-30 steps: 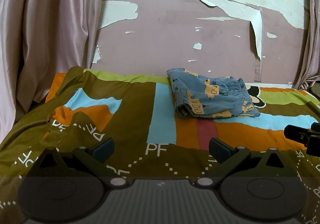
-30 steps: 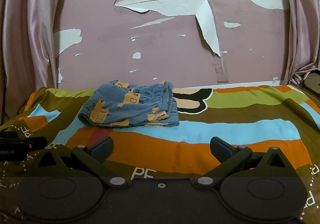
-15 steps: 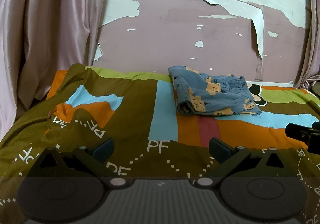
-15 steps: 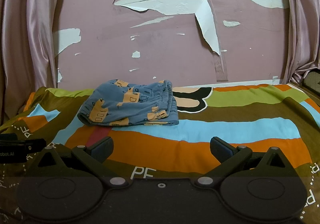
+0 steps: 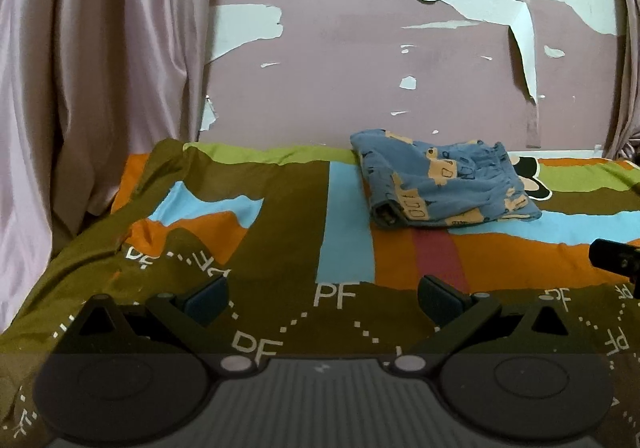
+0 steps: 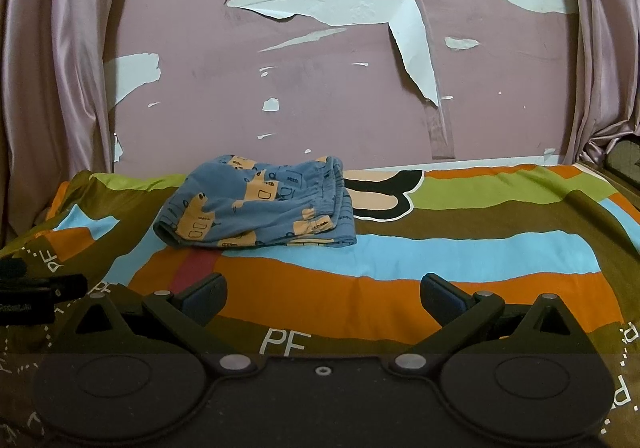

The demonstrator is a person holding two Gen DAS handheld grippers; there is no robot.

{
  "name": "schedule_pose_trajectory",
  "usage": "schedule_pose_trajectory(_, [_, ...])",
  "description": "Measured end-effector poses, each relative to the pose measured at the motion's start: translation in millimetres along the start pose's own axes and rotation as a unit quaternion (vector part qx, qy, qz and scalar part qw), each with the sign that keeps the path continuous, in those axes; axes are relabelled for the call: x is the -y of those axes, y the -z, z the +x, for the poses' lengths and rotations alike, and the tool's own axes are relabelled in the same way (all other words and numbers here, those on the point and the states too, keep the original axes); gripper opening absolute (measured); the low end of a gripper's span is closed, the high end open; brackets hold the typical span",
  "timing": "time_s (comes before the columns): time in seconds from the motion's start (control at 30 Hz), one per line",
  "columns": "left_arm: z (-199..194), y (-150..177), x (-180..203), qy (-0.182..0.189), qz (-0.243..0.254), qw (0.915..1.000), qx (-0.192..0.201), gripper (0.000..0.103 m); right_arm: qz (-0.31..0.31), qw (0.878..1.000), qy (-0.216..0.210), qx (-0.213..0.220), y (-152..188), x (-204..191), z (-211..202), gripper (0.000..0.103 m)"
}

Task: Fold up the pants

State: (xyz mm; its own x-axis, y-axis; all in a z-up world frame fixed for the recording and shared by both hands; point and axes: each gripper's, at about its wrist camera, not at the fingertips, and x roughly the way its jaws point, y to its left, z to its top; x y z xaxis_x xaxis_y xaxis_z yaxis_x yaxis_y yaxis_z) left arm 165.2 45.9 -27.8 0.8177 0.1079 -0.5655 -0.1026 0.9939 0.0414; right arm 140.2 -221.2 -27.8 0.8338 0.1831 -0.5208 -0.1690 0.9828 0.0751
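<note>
A patchwork bedspread in olive, orange, sky blue and lime, printed "PF", covers the bed. Behind it a mauve wall peels; satiny pinkish curtains, perhaps lilac, hang alongside.

Soft cloth below, flaking paint behind

The pants are soft matt cloth, blue with tan prints, lying on a bedsheet of smooth matt printed fabric. The curtain has a satiny sheen in its folds. The wall is matt pink paint, peeling off in rough flakes over pale plaster. Each hand-held gripper, left and right, is matt black plastic with small bright metal pivot pins.
</note>
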Motion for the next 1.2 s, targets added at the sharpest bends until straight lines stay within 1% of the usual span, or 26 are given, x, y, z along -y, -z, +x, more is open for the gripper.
schedule_pose_trajectory(0.1, [-0.8,-0.3,-0.6,0.008,-0.005,1.0000,0.000,0.103,0.000,1.000,0.000,0.000,0.3,-0.3,0.3,0.102])
schedule_pose_trajectory(0.27, [-0.9,0.3,2.0,0.011,0.005,0.9999,-0.001,0.103,0.001,1.000,0.001,-0.002,0.4,0.1,0.9,0.102])
schedule_pose_trajectory(1.2, [-0.7,0.2,0.8,0.013,0.008,0.9999,-0.002,0.103,0.004,1.000,0.003,-0.005,3.3,1.7,1.7,0.102])
